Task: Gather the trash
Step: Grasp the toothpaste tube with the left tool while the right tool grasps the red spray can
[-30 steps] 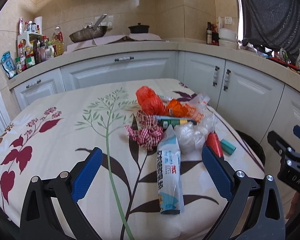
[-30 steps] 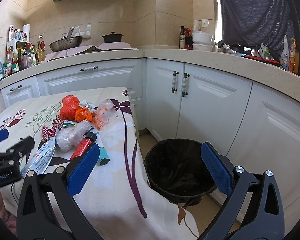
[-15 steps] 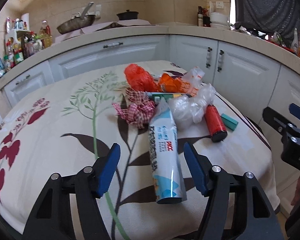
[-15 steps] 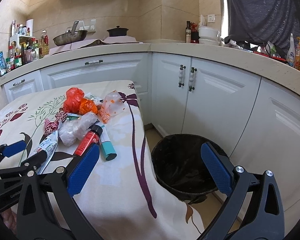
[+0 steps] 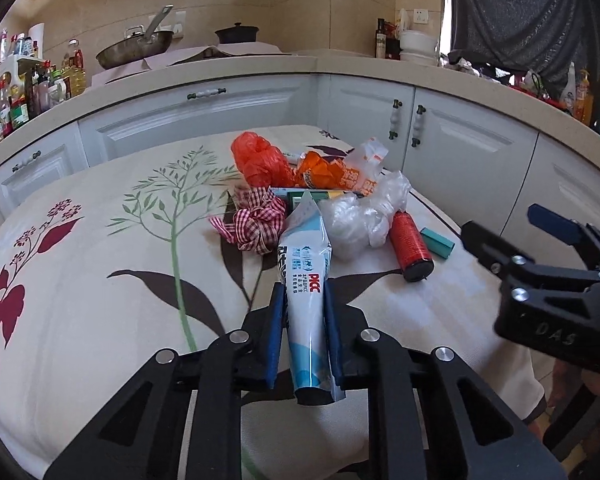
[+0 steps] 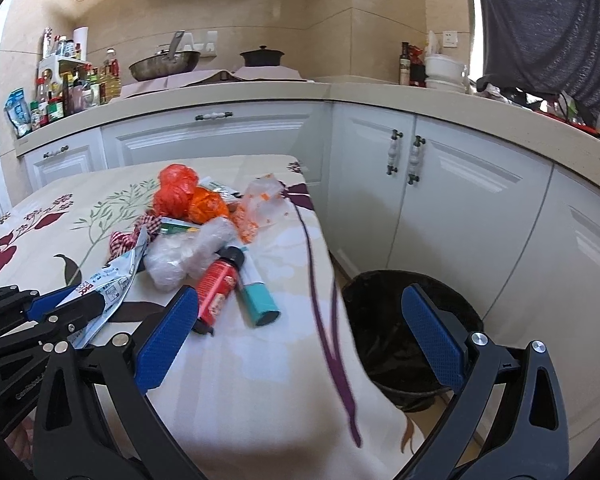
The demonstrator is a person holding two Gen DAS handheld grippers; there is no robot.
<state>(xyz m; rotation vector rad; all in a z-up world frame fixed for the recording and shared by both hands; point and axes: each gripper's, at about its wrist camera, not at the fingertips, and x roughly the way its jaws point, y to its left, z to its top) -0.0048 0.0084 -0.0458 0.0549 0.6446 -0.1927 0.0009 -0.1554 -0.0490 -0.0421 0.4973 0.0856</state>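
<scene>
A long white and blue pouch [image 5: 306, 264] lies on the flowered tablecloth [image 5: 100, 240]. My left gripper [image 5: 302, 296] is closing on its near half, and both blue pads press its sides. Behind the pouch is a heap of trash: a red plastic bag [image 5: 258, 160], an orange wrapper [image 5: 320, 168], a checked ribbon [image 5: 256, 224], a clear bag [image 5: 360, 220], a red can [image 5: 410, 240] and a teal box [image 5: 438, 242]. My right gripper [image 6: 300, 300] hangs open over the table's right edge, holding nothing, just short of the can [image 6: 218, 284].
A black bin [image 6: 412, 320] stands on the floor right of the table, below the white cabinets [image 6: 440, 184]. The counter [image 6: 220, 96] behind carries a pan, a pot and several bottles. A dark cloth hangs at the upper right.
My left gripper went from wide open to shut around the pouch. The right gripper drifted left, toward the table and the can, still open.
</scene>
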